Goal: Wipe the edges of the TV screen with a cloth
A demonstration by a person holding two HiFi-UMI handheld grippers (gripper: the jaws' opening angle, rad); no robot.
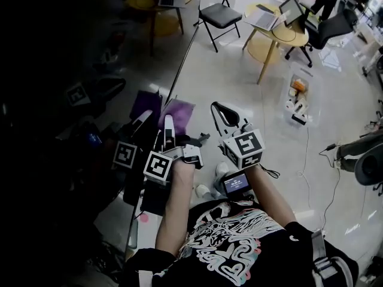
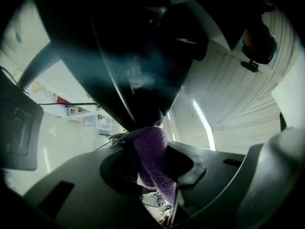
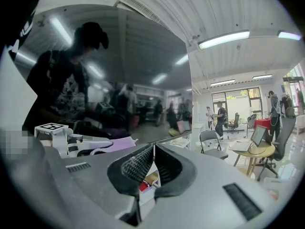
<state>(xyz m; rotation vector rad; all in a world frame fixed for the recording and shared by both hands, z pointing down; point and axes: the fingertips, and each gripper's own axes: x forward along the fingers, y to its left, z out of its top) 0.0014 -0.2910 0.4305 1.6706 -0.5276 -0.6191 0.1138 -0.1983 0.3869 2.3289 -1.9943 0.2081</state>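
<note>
The wide, dark, glossy TV screen [image 1: 66, 46] carried the fuzzy purple cloth [image 1: 179, 109] over its top edge, clamped tight in the left gripper [image 1: 168, 125]. The right gripper [image 3: 152, 152] sat closed and empty. Edge-wiping seemed underway; the next move called for sliding along that edge.

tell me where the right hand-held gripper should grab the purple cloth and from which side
Take the loose flap of the purple cloth that sticks out past the left hand-held gripper's tips, coming from the room side. The TV screen walls off the other side, and the left jaws pinch its near part. The right hand-held gripper, now shut, must open first.
</note>
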